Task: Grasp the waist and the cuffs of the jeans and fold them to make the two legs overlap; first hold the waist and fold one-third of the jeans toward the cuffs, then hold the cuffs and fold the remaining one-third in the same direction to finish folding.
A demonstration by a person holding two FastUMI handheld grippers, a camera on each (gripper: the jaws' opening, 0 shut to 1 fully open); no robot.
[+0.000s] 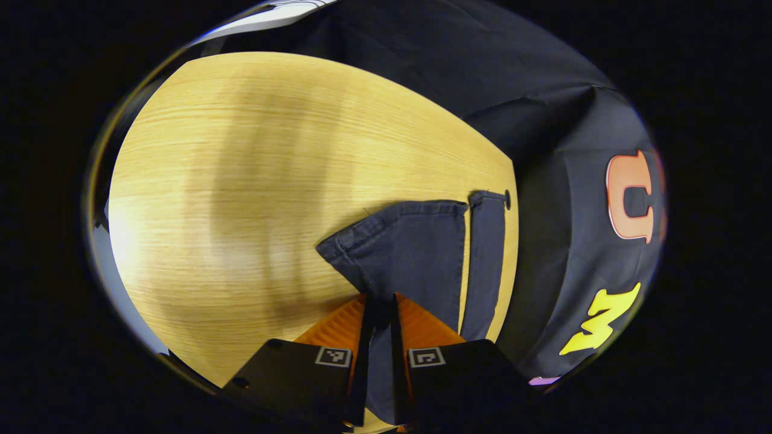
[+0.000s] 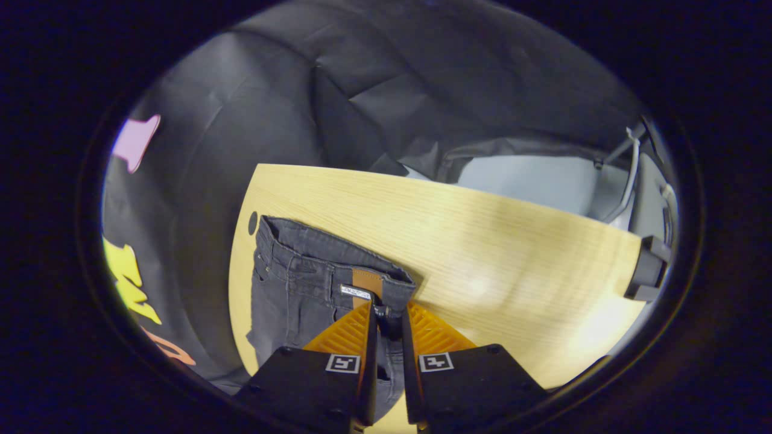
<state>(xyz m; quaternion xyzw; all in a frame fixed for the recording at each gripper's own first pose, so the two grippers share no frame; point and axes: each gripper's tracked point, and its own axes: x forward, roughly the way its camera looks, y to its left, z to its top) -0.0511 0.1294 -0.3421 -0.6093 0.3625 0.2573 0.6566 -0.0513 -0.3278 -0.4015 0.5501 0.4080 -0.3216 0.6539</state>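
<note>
Black cloth behind, wood table [image 1: 241, 181] up front. Jeans [image 2: 301, 289] lying near the table's edge by the cloth wall. Left gripper [image 1: 380, 307] clamped on cuff [image 1: 398, 241] denim, lifting a leg end. Right gripper [image 2: 389, 316] pinched on the waist [image 2: 338, 256] just beside the leather patch [image 2: 367, 281]. Risk: uneven pull or thin bite, denim slipping free, legs landing askew. Right gripper view giving waistband, belt loops and patch; left gripper view giving hems, second leg end flat alongside.
</note>
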